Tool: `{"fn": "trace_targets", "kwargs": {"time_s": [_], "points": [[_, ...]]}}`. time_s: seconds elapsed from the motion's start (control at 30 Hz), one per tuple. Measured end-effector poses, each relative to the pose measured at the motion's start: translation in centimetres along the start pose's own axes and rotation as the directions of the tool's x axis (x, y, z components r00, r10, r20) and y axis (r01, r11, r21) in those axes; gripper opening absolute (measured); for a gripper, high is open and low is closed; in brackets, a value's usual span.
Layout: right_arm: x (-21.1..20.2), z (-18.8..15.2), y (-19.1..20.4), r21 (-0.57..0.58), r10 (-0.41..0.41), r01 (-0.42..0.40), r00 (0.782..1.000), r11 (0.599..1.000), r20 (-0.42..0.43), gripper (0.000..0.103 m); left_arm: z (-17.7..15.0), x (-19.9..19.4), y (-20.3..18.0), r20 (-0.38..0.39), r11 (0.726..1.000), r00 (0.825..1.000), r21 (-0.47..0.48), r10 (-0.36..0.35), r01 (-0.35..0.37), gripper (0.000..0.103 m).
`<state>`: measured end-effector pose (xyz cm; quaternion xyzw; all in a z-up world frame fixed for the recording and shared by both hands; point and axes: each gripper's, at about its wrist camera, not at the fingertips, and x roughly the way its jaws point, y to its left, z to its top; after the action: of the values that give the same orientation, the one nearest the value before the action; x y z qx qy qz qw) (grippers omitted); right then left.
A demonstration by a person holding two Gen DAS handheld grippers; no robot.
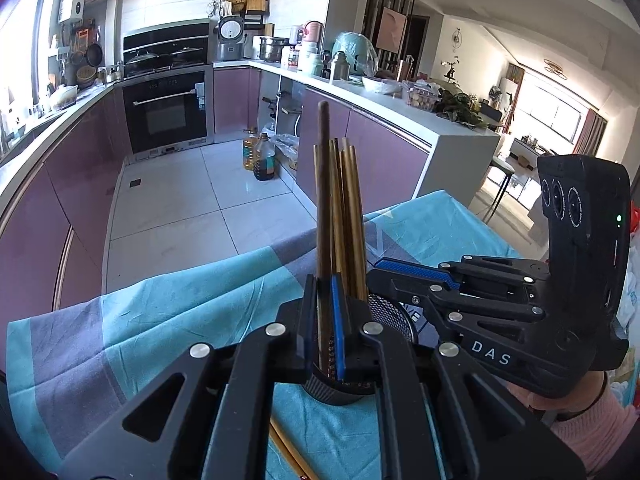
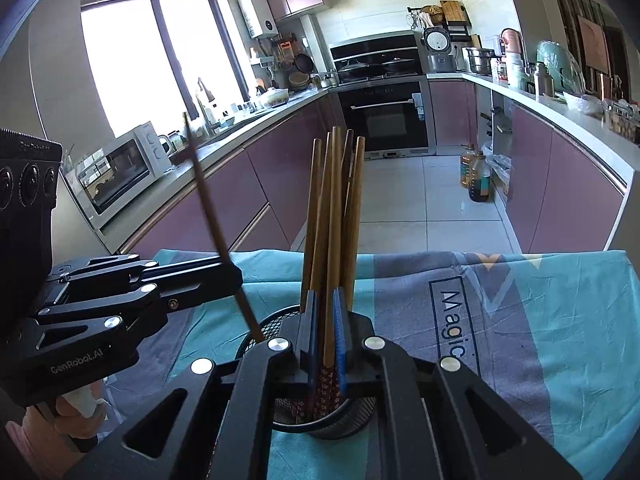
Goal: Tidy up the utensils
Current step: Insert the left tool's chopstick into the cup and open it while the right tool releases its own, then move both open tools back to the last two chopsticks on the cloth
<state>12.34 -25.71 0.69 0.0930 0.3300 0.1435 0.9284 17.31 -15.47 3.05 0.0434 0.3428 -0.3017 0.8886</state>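
Dark chopstick [image 1: 323, 184]: pinched between the jaws of my left gripper [image 1: 326, 320], standing nearly upright, its lower end down inside the mesh holder [image 1: 394, 316]; seen from the right wrist the same stick [image 2: 212, 216] slants up and to the left from the mesh holder's [image 2: 264, 334] rim. Light wooden chopstick [image 2: 330, 240]: pinched between the jaws of my right gripper [image 2: 325, 332], its patterned end dipping into the holder; beside it the bundle of chopsticks [image 2: 352, 216] stands upright in the same holder, fanned slightly; in the left wrist view that bundle [image 1: 352, 216] rises just right of the dark stick. Holder: black mesh cup on the desk, on a blue and grey cloth [image 2: 540, 340]; both grippers meet over it, side by side. A loose pair of chopsticks [image 1: 288, 452] lies on the cloth [image 1: 160, 320] near the lower edge. Background: kitchen cabinets, oven [image 1: 166, 112], tiled floor.
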Motion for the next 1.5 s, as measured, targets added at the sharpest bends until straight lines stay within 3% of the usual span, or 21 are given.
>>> {"fn": "trace_targets", "kwargs": {"time_s": [0.17,0.33,0.43,0.53,0.67,0.83,1.07,1.2,1.5], "points": [[-0.4,-0.2,0.2,-0.004,0.008,-0.008,1.000,1.000,0.012,0.009,-0.8,-0.5,0.6,0.019,0.999,1.000,-0.035,0.003,-0.002,0.014],[-1.6,-0.8,0.8,-0.019,0.025,-0.024,0.999,1.000,0.038,0.020,-2.4,-2.2,1.7,0.066,0.998,0.997,-0.061,0.028,-0.023,0.019],[-2.7,-1.2,1.6,-0.041,0.050,-0.048,0.997,0.998,0.054,0.022,-3.7,-4.0,1.9,0.113,0.997,0.992,-0.061,0.059,-0.053,0.029],[-4.0,-2.1,2.8,-0.075,0.088,-0.083,0.994,0.994,0.068,0.035,-5.2,-5.9,2.1,0.159,0.995,0.983,-0.056,0.089,-0.081,0.038],[-4.7,-3.7,4.5,-0.125,0.133,-0.126,0.990,0.984,0.053,0.040,-7.4,-8.0,2.3,0.197,0.991,0.972,-0.060,0.130,-0.121,0.056],[-3.9,-5.9,6.2,-0.154,0.148,-0.147,0.989,0.977,-0.001,0.050,-10.4,-9.5,3.2,0.208,0.983,0.961,-0.082,0.180,-0.167,0.074],[-0.9,-8.8,6.6,-0.116,0.140,-0.152,0.984,0.982,-0.108,0.052,-14.5,-10.2,4.8,0.184,0.968,0.954,-0.129,0.235,-0.213,0.096],[0.5,-10.4,6.9,-0.105,0.123,-0.141,0.979,0.985,-0.162,0.054,-15.7,-9.8,5.5,0.150,0.964,0.960,-0.163,0.236,-0.211,0.097],[2.6,-12.2,7.7,-0.110,0.072,-0.098,0.973,0.989,-0.221,0.057,-17.3,-8.5,5.5,0.092,0.940,0.945,-0.170,0.313,-0.295,0.097]]}}
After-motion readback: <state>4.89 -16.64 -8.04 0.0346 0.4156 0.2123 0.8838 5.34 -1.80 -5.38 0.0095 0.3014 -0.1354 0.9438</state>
